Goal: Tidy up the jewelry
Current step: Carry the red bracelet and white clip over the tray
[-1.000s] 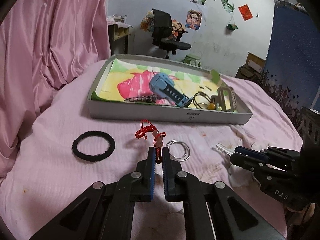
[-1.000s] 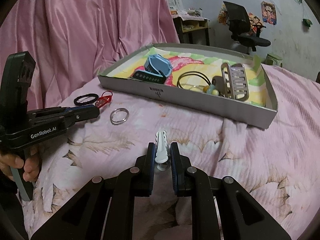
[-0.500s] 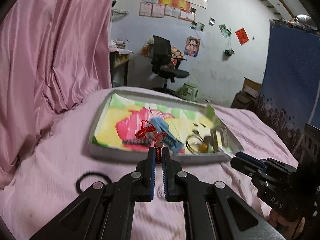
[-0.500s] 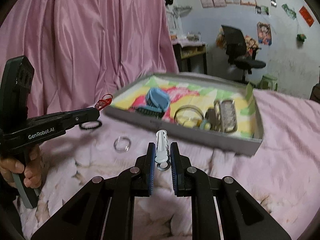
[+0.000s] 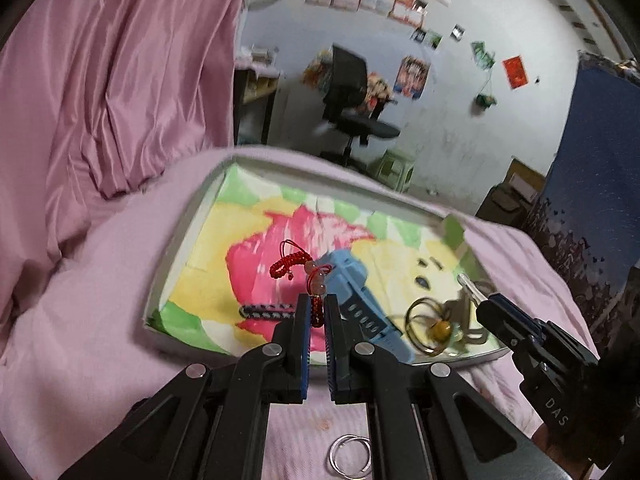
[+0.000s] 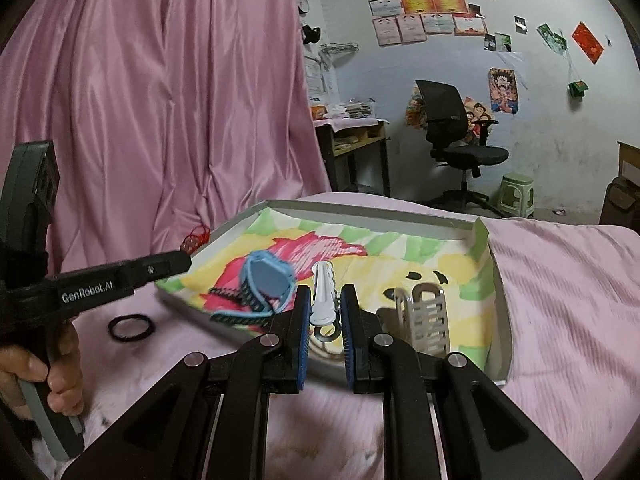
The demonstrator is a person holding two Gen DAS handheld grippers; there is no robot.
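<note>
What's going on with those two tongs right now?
Left tongs shut on red cord charm, right tongs shut on white hair clip. Both at tray. Nothing blocking.

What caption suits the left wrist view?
Left gripper carries a red knotted cord charm over the paper-lined grey tray.

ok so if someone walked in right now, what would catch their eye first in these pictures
Probably the tray on the pink bed, with its loud pink, yellow and green lining and a blue watch lying in it. Next, the two claws above its near edge: the left claw pinches a red beaded cord, the right claw a white hair clip. A pink satin curtain fills the left background.
</note>
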